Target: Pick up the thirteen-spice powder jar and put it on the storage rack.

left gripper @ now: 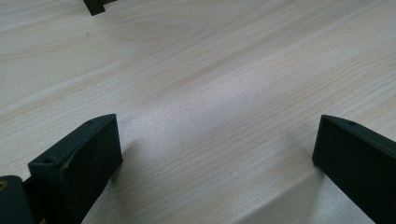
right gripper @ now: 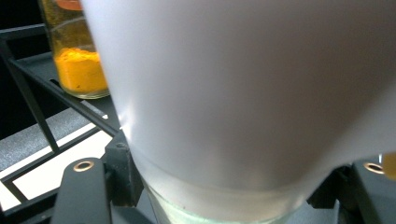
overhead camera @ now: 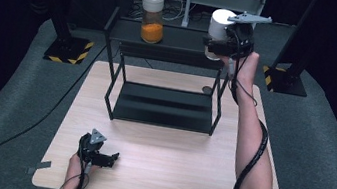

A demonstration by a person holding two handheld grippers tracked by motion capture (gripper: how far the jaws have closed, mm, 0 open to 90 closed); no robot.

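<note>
My right hand-held gripper (overhead camera: 224, 45) is clamped on the white-lidded jar (overhead camera: 218, 31), upright, above the right end of the rack's top shelf (overhead camera: 179, 39). The orange-powder jar (overhead camera: 153, 16) stands to its left. My left hand-held gripper (overhead camera: 105, 158) rests spread on the table (overhead camera: 166, 165), empty.

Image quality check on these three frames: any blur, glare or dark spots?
High view: table lit, surroundings nearly black. Left gripper view: wood sharp, soft glare mid-frame, jaws cast shadows. Right gripper view: white-lidded jar too close, blurred and washed out; orange jar behind is clearer.
</note>
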